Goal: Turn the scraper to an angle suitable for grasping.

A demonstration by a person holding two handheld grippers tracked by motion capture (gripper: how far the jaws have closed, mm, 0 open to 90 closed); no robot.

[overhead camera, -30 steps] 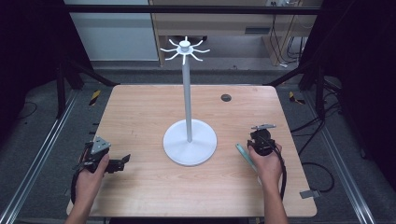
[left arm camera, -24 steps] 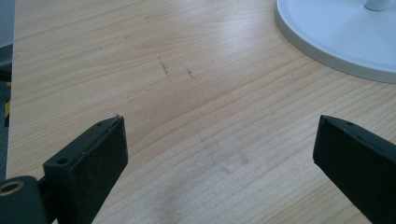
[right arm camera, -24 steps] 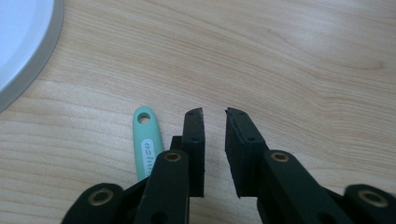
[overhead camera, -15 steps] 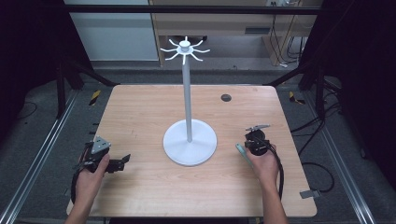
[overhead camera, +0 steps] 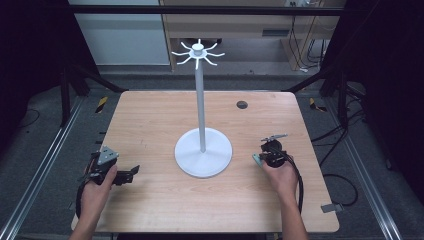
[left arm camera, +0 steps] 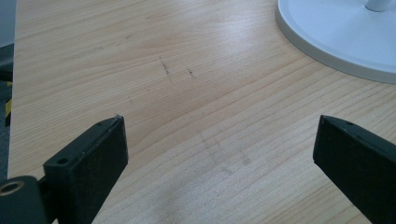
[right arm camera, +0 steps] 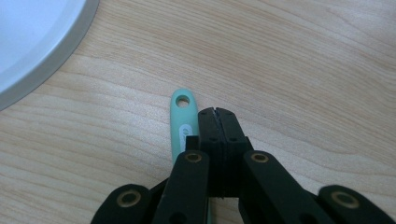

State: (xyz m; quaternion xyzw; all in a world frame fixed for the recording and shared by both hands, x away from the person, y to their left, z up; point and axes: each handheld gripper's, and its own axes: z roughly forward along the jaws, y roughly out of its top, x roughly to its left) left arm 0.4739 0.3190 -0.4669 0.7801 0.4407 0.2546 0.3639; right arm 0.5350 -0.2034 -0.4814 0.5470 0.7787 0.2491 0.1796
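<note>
Jaws of my right gripper (right arm camera: 218, 112) are pressed flat together, tip to tip, with nothing between them. They lie just beside a mint-green handle (right arm camera: 181, 122) that rests flat on the wooden table (overhead camera: 150, 115); the handle runs alongside the closed jaws and partly under the gripper's body, so I cannot tell whether the two touch. A round hanging hole pierces the handle's end, and that end points away from my hand. How far the handle goes, and what sits at its other end, is hidden beneath the gripper.

From the high view, my right gripper (overhead camera: 271, 152) sits just to the right of the white stand's round base (overhead camera: 203, 152), near it but apart, and a sliver of the green handle (overhead camera: 256, 159) peeks out on the side facing the base. In the right gripper view the rim of that base (right arm camera: 42, 51) curves across the upper left corner, near the handle's holed end without meeting it.

My left gripper (overhead camera: 116, 171) rests on the table to the left of the base, well apart from it. Its jaws are spread wide over bare wood, pinching nothing, and the edge of the base (left arm camera: 336, 42) lies ahead of them to the right.

The stand's thin pole (overhead camera: 200, 95) rises upright from the middle of the base to a ring of short hooks (overhead camera: 198, 51) at the top.
</note>
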